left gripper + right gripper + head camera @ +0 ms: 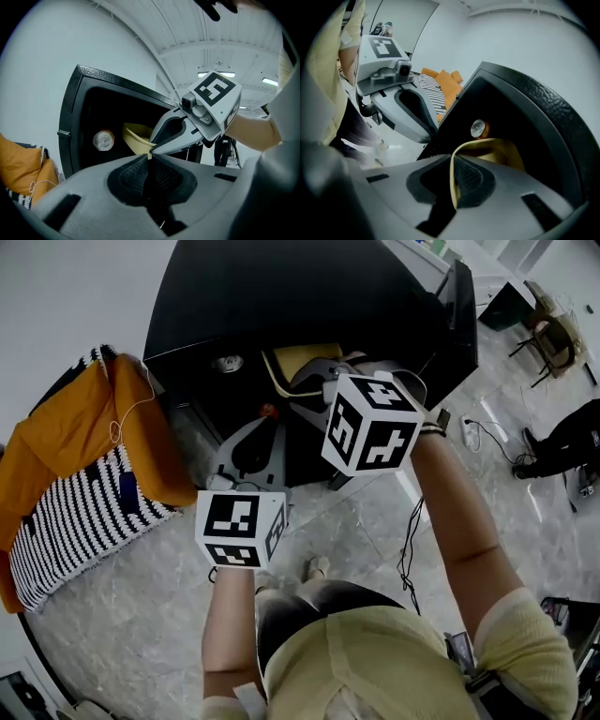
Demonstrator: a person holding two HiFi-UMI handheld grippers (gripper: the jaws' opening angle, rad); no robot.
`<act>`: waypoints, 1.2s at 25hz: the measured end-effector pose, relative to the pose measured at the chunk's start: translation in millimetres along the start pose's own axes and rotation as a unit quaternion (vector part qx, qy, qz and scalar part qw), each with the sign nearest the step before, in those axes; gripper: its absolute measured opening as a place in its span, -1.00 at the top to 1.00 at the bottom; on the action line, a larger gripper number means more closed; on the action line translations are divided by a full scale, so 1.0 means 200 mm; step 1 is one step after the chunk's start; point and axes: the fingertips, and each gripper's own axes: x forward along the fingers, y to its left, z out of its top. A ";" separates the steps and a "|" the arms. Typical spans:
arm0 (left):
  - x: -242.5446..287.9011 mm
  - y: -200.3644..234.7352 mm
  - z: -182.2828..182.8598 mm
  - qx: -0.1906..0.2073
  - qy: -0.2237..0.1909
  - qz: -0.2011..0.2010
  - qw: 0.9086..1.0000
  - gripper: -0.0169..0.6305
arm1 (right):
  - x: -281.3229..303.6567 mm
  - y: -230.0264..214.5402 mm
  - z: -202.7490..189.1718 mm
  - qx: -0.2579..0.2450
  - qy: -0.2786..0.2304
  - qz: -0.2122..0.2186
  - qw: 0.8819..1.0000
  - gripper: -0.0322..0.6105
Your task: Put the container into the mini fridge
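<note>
The black mini fridge (281,296) stands open on the floor. A yellow container (298,360) sits at its opening, and a drink can (228,363) lies inside to the left. My right gripper (314,381) is shut on the container's rim (452,178), with the container (497,150) reaching into the fridge (534,108) beside the can (478,127). My left gripper (255,432) hovers lower and to the left, in front of the fridge. Its jaws (149,161) are shut with nothing in them, just short of the container (136,136).
The fridge door (459,315) hangs open on the right. An orange and striped cushion (75,474) lies left of the fridge. A power strip (466,432) and cables trail on the marble floor, with a chair (553,334) and a seated person's legs (572,442) farther right.
</note>
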 end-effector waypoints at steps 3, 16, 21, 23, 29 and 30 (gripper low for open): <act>0.01 0.01 0.01 0.002 -0.001 -0.001 1.000 0.86 | 0.02 -0.01 0.00 0.000 0.001 -0.004 1.000 0.78; 0.02 0.05 0.02 -0.011 -0.006 0.010 1.000 0.86 | 0.08 -0.09 0.02 -0.011 -0.004 -0.062 0.998 0.78; 0.02 0.08 0.03 -0.013 -0.011 0.016 1.000 0.86 | 0.10 -0.12 0.00 -0.001 0.003 -0.090 0.996 0.77; 0.01 0.09 0.03 -0.011 -0.013 0.019 1.000 0.86 | 0.09 -0.15 0.00 0.005 0.001 -0.109 0.994 0.76; 0.03 0.10 0.04 -0.005 -0.015 0.022 1.000 0.86 | 0.08 -0.21 0.00 0.023 -0.014 -0.158 0.987 0.73; 0.04 0.10 0.03 -0.004 -0.014 0.022 1.000 0.86 | 0.08 -0.21 -0.01 0.026 -0.016 -0.164 0.986 0.73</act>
